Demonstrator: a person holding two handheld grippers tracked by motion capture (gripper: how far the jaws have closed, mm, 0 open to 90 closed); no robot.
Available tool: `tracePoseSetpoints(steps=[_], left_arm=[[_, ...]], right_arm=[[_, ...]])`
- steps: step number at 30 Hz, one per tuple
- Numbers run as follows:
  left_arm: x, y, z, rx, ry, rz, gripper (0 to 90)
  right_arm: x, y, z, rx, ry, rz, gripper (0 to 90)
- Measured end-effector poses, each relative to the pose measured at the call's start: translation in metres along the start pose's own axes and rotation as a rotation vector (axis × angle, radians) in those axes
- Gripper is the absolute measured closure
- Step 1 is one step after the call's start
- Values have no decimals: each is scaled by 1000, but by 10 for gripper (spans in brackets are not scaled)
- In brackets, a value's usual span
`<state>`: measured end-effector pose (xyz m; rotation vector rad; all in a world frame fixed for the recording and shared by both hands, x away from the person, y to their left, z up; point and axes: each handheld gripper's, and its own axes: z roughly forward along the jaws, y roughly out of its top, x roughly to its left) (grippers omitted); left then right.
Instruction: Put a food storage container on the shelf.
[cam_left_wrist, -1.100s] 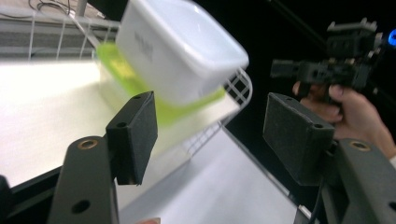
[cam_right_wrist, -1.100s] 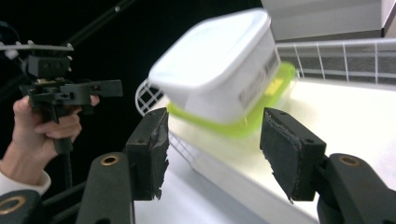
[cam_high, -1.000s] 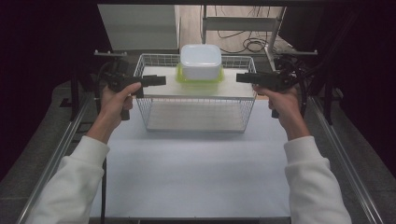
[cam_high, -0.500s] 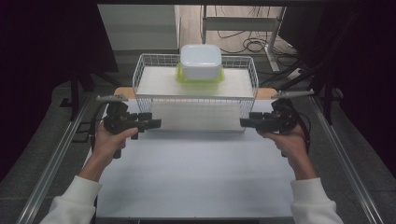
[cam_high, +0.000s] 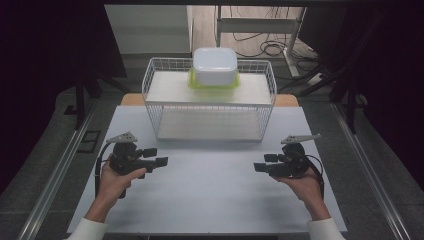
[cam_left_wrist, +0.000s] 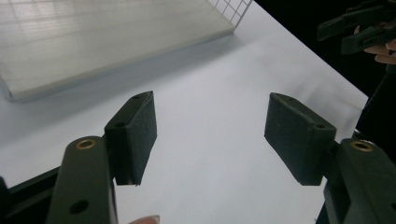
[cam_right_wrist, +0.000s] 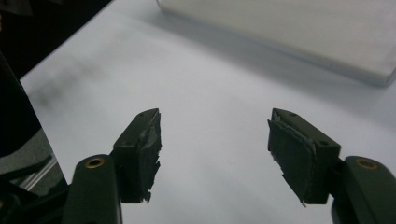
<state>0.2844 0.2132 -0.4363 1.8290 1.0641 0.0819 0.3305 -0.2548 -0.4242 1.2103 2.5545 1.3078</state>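
Note:
My left gripper (cam_high: 159, 156) hovers low over the white table sheet (cam_high: 210, 195) at the left and points right. Its jaws stand apart with nothing between them (cam_left_wrist: 210, 100). Opposite it at the right, my right gripper (cam_high: 262, 162) points left, and its jaws have just been opening, also with nothing between them (cam_right_wrist: 215, 114). Both are well in front of a white wire basket (cam_high: 150, 95). A white lidded container (cam_high: 215, 65) on a yellow-green base rests on the board across the basket's top.
The basket's pale lower panel (cam_left_wrist: 93, 42) lies ahead of the left jaws, and another stretch of that panel (cam_right_wrist: 303, 32) lies ahead of the right jaws. The right gripper (cam_left_wrist: 359, 25) appears far off in the left gripper view. Metal rails (cam_high: 60, 170) flank the table; cables lie on the floor behind.
Both hands have come down and back from the basket's upper sides to low over the sheet in front of it. The basket and container have not moved.

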Motion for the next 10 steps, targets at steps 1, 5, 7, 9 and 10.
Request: tracePoseSetpoints(steps=[1,5,7,9,10], left_arm=[[0,-3,0,-7,1,-4,335],[2,-6,3,3,9,-8,327],[2,-6,1,-5,1,-13,325],[2,-7,1,-8,6,-12,322],[3,-7,2,-8,6,-12,320]], right_arm=[[-1,-2,2,14,1,2,328],[-1,-4,5,9,-18,-9,291],[-1,-4,4,-6,-28,-15,274],[-1,-4,3,-15,-40,-20,248],[-1,-5,3,-18,-48,-23,236]])
